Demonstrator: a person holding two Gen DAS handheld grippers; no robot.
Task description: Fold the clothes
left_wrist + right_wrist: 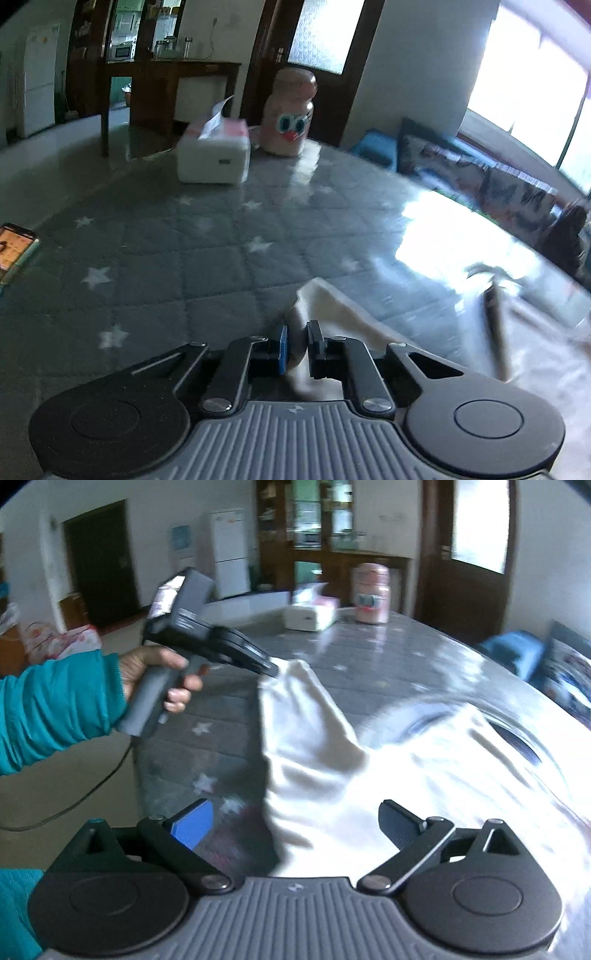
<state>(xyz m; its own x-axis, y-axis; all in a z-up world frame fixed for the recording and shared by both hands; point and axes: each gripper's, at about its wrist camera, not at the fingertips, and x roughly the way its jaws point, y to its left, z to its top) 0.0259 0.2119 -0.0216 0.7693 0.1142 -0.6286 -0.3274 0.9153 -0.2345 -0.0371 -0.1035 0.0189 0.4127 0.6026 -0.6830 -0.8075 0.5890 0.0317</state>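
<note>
Right tongs [295, 825] nearest the lens, spread wide above the white garment [388, 775] with nothing caught between the pads. Hovering over the near hem, blue pad on one side, black pad on the other — not touching cloth as far as can be told.

Left tongs [297, 345] pressed together, pinching a corner of that same garment. Seen from the right wrist: corner lifted off the desk [221, 251], cloth hanging in a slope from the pinch down to the heap. Gripped by a hand [159, 675] in a teal sleeve [55, 709], cable trailing below the handle.

Garment itself spread across the near right part of the desk, crumpled, bright under the window glare — dark collar opening visible toward the far right in the right wrist view.

Farther back on the grey star-print cover: white tissue box [214, 155], and just beside it a pink jar [290, 114] with cartoon eyes. Phone [14, 251] at the left edge, screen lit.
</note>
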